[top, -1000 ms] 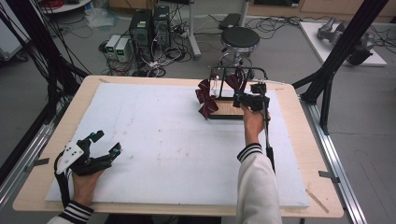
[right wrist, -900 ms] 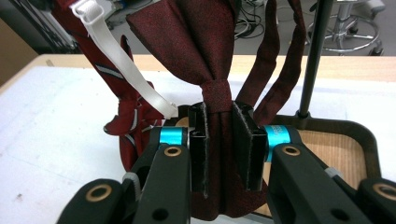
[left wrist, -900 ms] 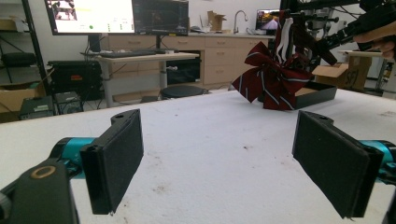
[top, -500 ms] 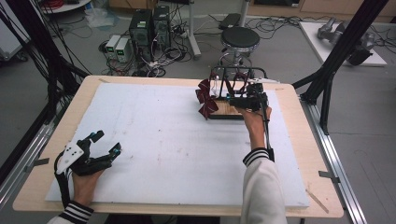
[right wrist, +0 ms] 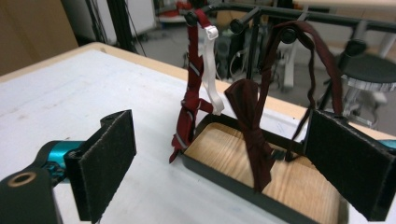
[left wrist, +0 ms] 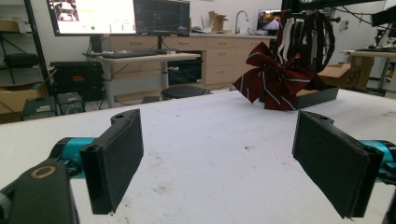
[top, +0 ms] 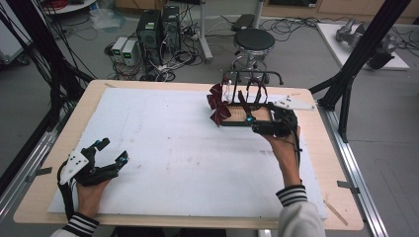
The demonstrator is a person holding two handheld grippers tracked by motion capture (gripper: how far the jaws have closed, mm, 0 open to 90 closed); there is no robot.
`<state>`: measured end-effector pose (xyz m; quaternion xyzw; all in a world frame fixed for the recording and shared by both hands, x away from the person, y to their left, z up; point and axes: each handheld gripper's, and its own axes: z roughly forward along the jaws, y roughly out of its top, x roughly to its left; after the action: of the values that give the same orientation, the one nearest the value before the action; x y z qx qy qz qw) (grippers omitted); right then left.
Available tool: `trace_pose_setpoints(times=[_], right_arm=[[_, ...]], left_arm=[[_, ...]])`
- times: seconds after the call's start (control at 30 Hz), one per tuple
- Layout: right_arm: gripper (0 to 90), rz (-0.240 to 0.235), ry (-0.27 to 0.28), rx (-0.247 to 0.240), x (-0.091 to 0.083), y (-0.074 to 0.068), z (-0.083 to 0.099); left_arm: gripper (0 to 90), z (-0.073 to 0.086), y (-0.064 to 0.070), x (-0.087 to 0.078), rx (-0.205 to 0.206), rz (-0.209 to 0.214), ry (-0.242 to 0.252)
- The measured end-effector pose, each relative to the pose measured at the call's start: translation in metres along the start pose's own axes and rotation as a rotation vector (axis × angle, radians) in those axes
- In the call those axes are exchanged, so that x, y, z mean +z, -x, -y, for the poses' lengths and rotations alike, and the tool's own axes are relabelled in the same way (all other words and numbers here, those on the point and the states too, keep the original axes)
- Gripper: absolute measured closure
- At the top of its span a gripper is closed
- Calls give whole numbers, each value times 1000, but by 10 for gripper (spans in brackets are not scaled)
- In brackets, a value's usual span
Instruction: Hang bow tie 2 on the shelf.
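At the far right of the bench (top: 163, 148), right tongs (top: 269, 126) sit jaws apart, gripping nothing, just in front of the stand (right wrist: 261, 186) with its wooden tray. Dark red bow tie (right wrist: 250, 126) hangs from the rail between the jaws' line of sight; striped tie (right wrist: 189, 107) hangs beside it, big striped bow (top: 217, 104) at the stand's left end. Left tongs (top: 101, 158) rest wide apart near the front left corner, well away. Judged: reach stage, nothing picked yet, all ties on the stand.

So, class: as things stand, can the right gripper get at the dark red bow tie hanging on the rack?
Probably yes: the right gripper is open, facing the dark red bow tie on the rack, with nothing between.
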<state>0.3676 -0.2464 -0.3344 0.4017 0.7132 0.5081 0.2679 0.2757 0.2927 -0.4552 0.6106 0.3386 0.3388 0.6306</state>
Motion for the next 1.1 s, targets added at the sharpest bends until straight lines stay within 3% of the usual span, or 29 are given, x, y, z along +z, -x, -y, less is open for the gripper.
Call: trace_pose_setpoints(times=[0.23, 0.53, 0.9, 1.1], right_arm=[[85, -13, 167, -50, -43, -16, 48], [85, -23, 269, -81, -65, -32, 102], [85, 15, 289, -44, -59, -33, 133], [86, 21, 267, -28, -54, -33, 146]], left_arm=[[168, 0, 0, 0, 2, 3, -1], [167, 0, 0, 0, 7, 1, 0], [167, 0, 0, -1, 8, 1, 2], [167, 0, 0, 0, 8, 1, 4]])
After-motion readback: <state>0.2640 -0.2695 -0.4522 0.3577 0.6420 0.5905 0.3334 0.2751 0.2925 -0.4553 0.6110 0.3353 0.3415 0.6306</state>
